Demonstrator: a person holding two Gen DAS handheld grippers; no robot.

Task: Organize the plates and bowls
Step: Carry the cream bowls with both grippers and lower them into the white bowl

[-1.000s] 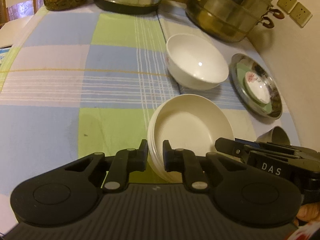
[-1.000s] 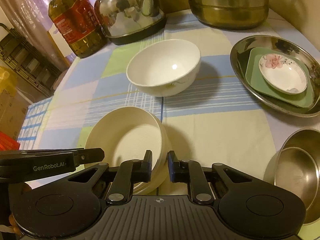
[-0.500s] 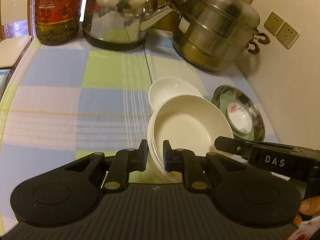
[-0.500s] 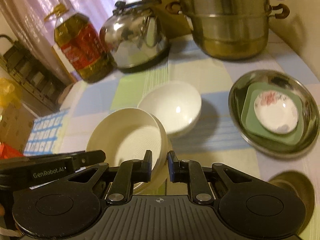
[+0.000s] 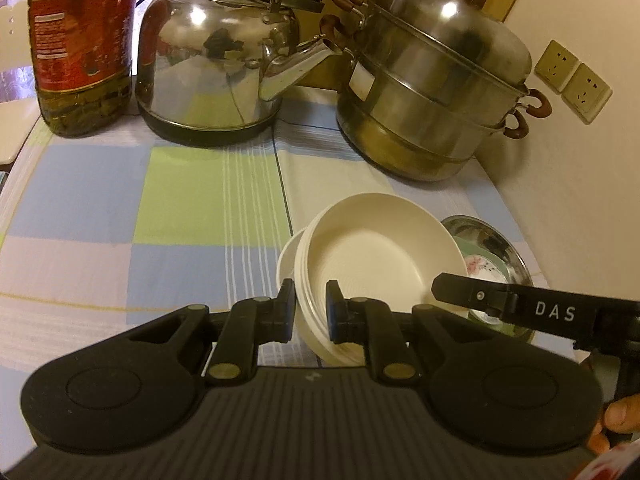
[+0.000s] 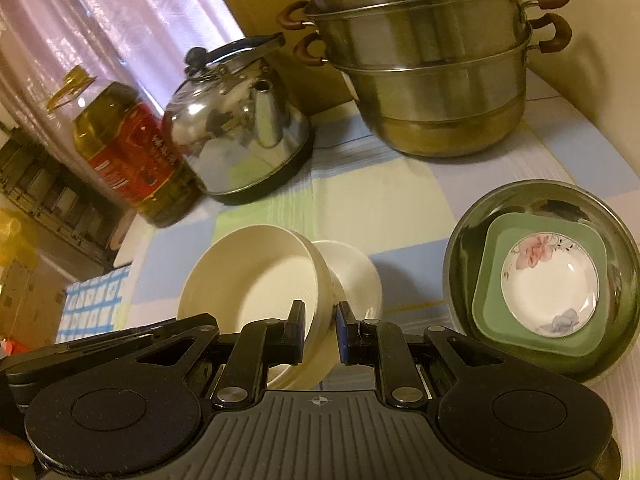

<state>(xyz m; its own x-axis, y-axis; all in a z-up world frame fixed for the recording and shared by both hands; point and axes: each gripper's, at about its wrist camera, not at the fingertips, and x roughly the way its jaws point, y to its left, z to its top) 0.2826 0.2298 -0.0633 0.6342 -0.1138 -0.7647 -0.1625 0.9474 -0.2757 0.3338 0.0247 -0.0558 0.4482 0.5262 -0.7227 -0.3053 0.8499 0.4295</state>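
The left gripper [image 5: 307,311] has its jaws drawn narrow on the near left rim of the stack of cream plates [image 5: 372,264], one pad outside the rim and one inside the dish. The right gripper [image 6: 319,332] is clamped the same way on the opposite rim of that stack [image 6: 256,276], its jaws narrow with the stacked edges pinched between them. Held at both sides, the stack hangs tilted above the table [image 5: 180,208], with no part of it resting on the checked cloth. Just beyond the jaws and below the stack stands the white bowl [image 6: 352,276], partly hidden behind the plates in both views. To the right of the right jaws sits the steel basin [image 6: 616,256], holding the green square plate [image 6: 492,292] with the small flowered dish [image 6: 550,284] on top of it. Far ahead of the jaws, along the back of the table, stand the oil bottle [image 5: 80,40], the steel kettle [image 5: 216,64] and the stacked steamer pot [image 5: 432,88]. At the lower right edge of the left view, fingertips [image 5: 620,424] of a hand show beside the right gripper's handle.
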